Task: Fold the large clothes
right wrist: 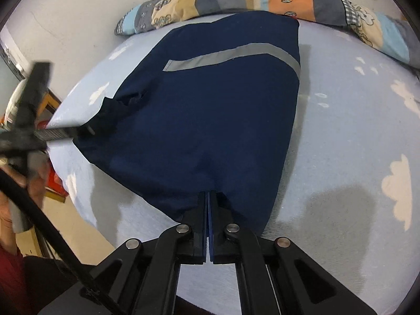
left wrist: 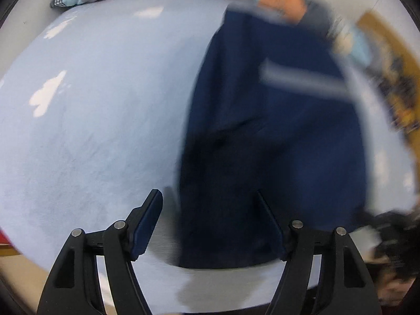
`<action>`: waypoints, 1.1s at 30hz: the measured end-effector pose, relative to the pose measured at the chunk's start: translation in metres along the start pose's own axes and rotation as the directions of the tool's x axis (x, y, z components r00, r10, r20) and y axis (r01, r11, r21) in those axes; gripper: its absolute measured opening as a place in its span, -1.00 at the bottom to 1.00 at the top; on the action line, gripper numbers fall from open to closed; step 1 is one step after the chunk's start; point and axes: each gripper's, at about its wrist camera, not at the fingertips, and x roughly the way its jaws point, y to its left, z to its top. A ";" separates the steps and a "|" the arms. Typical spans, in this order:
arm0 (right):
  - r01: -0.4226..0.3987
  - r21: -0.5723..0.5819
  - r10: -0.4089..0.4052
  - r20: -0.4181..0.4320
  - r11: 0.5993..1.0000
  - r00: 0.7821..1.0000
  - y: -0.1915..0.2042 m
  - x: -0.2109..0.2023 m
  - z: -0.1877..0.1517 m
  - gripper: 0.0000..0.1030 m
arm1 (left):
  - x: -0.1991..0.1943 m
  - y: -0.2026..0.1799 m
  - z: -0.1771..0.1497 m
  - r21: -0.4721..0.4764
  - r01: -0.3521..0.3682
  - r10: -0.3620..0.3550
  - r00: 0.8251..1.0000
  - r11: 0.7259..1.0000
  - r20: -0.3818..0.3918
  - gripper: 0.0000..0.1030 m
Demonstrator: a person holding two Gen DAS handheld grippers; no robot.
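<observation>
Left gripper [left wrist: 208,210]: matte black arms with triangular cut-outs, round silver screws at the joints, dark blue pads [left wrist: 147,225] lining the fingers. Right gripper [right wrist: 209,204] is the same build, blue showing between its fingers. A black cable [right wrist: 44,218] trails past a dark red sleeve [right wrist: 10,275].

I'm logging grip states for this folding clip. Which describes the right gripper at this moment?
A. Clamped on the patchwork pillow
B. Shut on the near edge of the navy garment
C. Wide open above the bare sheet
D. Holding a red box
B: in the right wrist view the right gripper has its jaws pressed together on the near hem of the navy garment, which lies on the cloud-print sheet.
</observation>
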 end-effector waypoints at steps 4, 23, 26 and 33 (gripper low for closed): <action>-0.074 0.017 0.074 -0.005 0.997 0.997 0.000 -0.025 0.033 -1.00 | -0.027 0.006 0.014 -0.047 0.039 -0.033 0.993 0.998 0.115 0.36; 0.116 0.217 -0.112 -0.033 0.969 0.993 -0.131 0.092 0.223 -0.68 | 0.112 -0.019 0.192 -0.133 0.161 -0.148 0.983 0.978 0.105 0.89; 0.097 0.213 -0.102 0.010 0.972 0.995 -0.126 0.076 0.223 -0.64 | 0.094 -0.031 0.187 -0.063 0.125 -0.116 0.985 0.990 0.127 0.72; 0.057 -0.034 -0.053 0.123 0.998 0.991 -0.045 -0.021 0.151 -0.53 | 0.003 -0.038 0.098 0.053 0.040 -0.053 0.956 0.998 0.287 0.70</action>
